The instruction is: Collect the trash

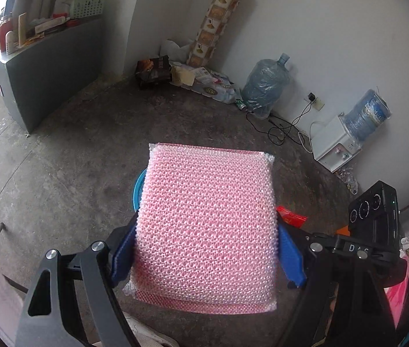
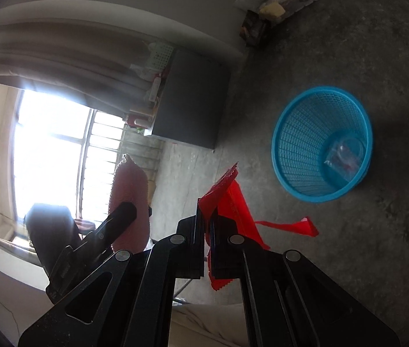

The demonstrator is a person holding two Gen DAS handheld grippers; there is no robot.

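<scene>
My left gripper is shut on a pink mesh sponge, with a blue pad pressed on each side of it. The sponge hides most of a blue plastic basket on the concrete floor below. My right gripper is shut on a red wrapper, which sticks up and hangs from the jaws. In the right wrist view the blue basket stands ahead and to the right, with a clear plastic packet inside. The pink sponge shows at the left. The red wrapper peeks out beside the sponge.
A grey cabinet with clutter on top stands at the left. Litter is piled along the far wall. A water jug, a white dispenser and loose cables are at the right.
</scene>
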